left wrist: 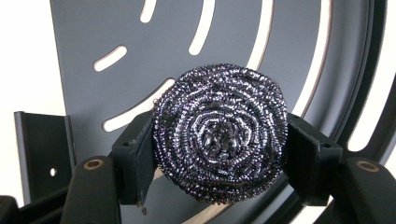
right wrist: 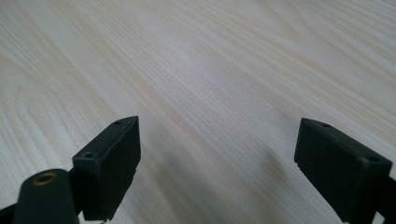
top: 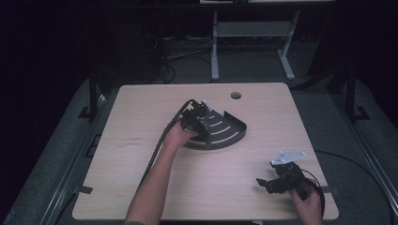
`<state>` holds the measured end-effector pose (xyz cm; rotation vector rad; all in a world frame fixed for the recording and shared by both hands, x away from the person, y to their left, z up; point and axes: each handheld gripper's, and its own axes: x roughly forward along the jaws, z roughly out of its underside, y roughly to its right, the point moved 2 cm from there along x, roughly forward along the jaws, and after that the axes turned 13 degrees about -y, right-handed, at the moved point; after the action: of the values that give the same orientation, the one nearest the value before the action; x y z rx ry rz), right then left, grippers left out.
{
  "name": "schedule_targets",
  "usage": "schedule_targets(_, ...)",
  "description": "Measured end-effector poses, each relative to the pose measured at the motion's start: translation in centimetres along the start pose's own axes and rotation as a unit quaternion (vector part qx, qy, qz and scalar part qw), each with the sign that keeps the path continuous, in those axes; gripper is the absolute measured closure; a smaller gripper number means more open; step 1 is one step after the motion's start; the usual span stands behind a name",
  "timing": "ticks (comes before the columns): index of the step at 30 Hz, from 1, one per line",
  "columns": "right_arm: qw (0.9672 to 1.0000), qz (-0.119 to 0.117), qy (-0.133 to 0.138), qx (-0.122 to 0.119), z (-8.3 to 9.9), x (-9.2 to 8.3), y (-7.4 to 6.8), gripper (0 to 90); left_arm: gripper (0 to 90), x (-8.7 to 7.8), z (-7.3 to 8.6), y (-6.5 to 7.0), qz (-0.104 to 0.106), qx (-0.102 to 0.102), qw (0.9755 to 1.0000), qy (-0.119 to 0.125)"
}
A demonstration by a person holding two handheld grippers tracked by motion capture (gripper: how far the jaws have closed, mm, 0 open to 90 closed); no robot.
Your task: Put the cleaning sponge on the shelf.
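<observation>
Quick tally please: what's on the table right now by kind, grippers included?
Steel wool scourers: 1, the scourer clamped in the left gripper.
Slotted dark corner trays: 1, the tray under the scourer.
Grippers: 2, the left gripper and the right gripper, whose jaws stand apart with nothing between them.
Total: 4.

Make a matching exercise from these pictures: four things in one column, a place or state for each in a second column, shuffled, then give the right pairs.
Things:
1. steel wool scourer
2. left tongs
3. right tongs
4. slotted black rack

Places or states:
A. open, with bare wood under them
B. lying on the table, near its middle
C. round coil, clamped from both sides
D. shut on a thing, above the slotted plate

Pairs: 1-C, 2-D, 3-A, 4-B
</observation>
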<state>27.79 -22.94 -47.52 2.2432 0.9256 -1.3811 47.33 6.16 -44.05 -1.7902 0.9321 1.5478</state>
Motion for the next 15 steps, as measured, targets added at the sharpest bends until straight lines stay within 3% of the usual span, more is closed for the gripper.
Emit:
schedule_targets(5,1.0000,0.000,-0.003,0.002,-0.03,0.01,0.01,14.0,33.3,0.47,-0.08,-0.18,0.009,-0.006,0.9999,-0.001)
schedule_targets(15,1.0000,0.000,-0.003,-0.001,0.02,0.02,0.01,14.1,32.9,0.99,-0.08,-0.27,0.007,-0.004,0.9999,-0.011)
